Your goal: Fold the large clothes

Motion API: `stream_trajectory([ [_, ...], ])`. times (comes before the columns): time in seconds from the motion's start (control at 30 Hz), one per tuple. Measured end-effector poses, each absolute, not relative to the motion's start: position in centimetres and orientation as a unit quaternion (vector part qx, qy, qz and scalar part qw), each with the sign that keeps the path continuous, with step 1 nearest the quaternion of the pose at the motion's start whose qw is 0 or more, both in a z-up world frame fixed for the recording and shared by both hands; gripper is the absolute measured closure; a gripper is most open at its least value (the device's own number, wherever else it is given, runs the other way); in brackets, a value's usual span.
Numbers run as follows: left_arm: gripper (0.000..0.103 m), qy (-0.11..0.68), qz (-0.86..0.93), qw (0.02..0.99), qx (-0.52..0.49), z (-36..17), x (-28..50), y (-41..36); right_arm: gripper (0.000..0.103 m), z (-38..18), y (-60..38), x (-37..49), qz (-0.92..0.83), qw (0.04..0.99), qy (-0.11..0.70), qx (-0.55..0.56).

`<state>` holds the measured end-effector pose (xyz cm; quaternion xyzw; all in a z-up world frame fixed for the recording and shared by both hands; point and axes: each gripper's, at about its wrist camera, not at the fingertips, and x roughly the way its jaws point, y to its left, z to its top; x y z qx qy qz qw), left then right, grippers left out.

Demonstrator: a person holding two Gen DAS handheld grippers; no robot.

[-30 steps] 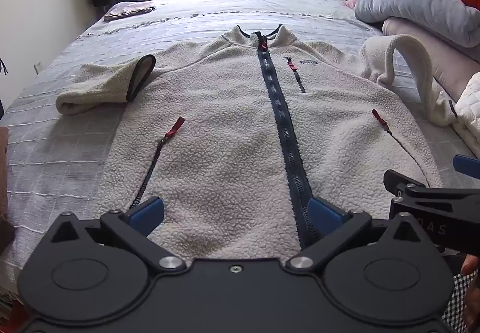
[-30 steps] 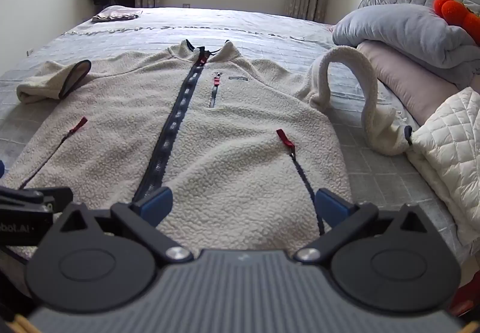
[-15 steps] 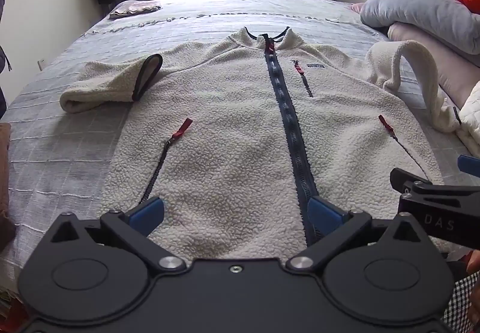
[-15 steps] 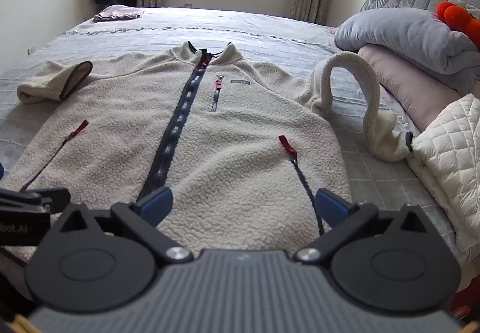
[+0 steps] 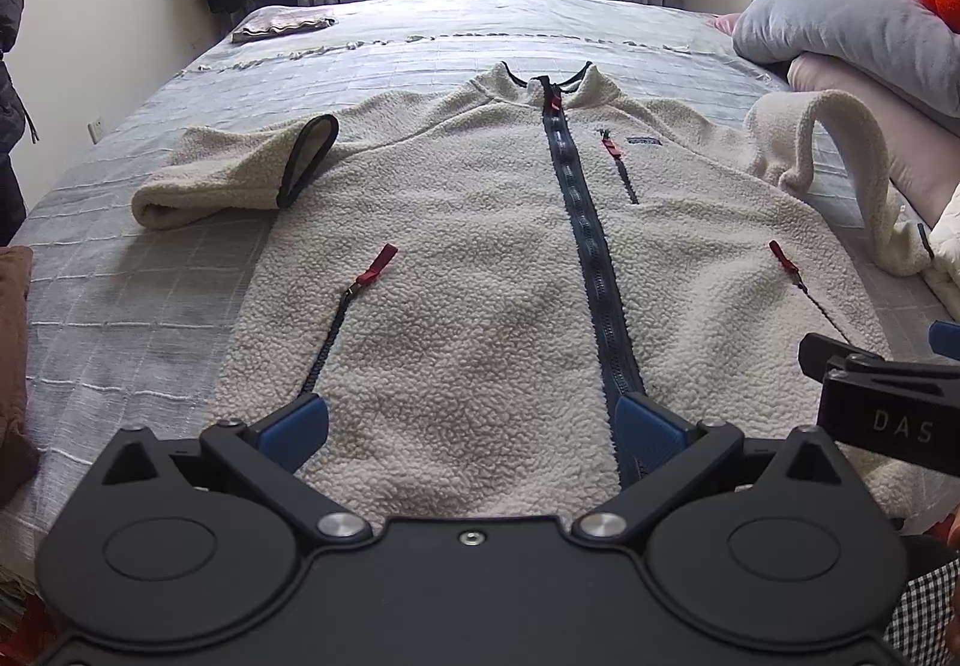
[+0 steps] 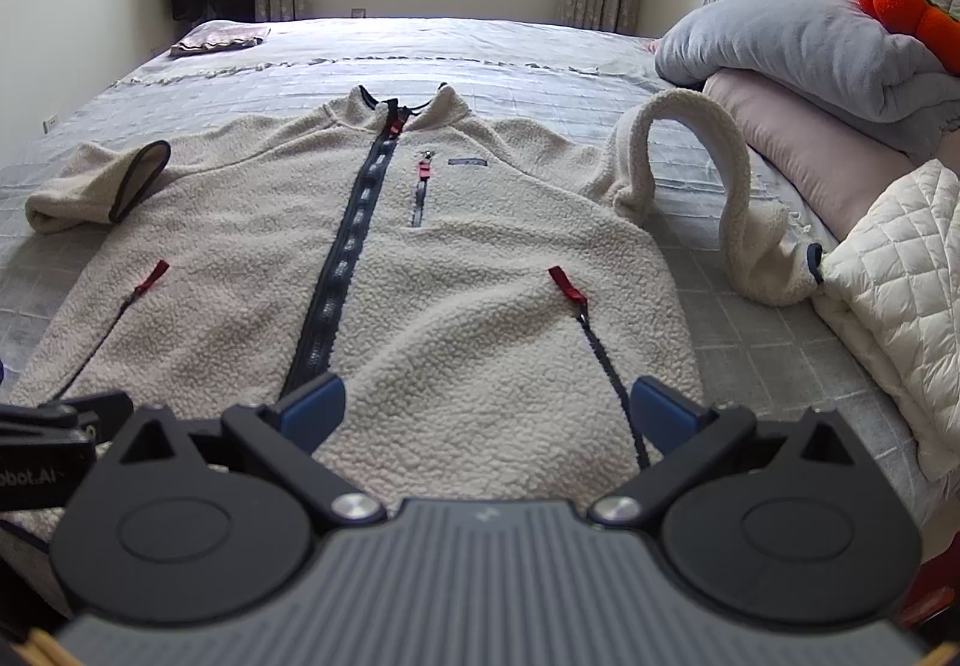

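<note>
The fleece jacket [image 5: 480, 258] lies face up and zipped on the bed [image 5: 150, 306], body spread flat; no fold looks made yet, both sleeves awaiting tucking. The left tool [image 5: 471, 417] and right tool [image 6: 489, 402] hover wide, empty, above the hem.

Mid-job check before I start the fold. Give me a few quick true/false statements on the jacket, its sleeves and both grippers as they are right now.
1. The fleece jacket lies front up on the bed with its main zipper closed. True.
2. The left gripper is clamped on the hem. False: its jaws are open, holding nothing.
3. One sleeve arches up toward the white quilted item. True.
4. The other sleeve is already folded across the chest. False: it lies out to the side, doubled back on itself.
5. The right gripper is shut. False: it is open.
</note>
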<state>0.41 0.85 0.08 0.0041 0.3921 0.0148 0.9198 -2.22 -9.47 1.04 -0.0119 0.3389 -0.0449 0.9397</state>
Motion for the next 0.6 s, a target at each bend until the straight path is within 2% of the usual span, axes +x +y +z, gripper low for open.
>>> stream_trajectory([
  [0.6,0.000,0.371,0.043,0.928,0.004,0.0,0.6,2.4,0.000,1.0,-8.9,-1.6,-0.027,0.944,0.328,-0.011],
])
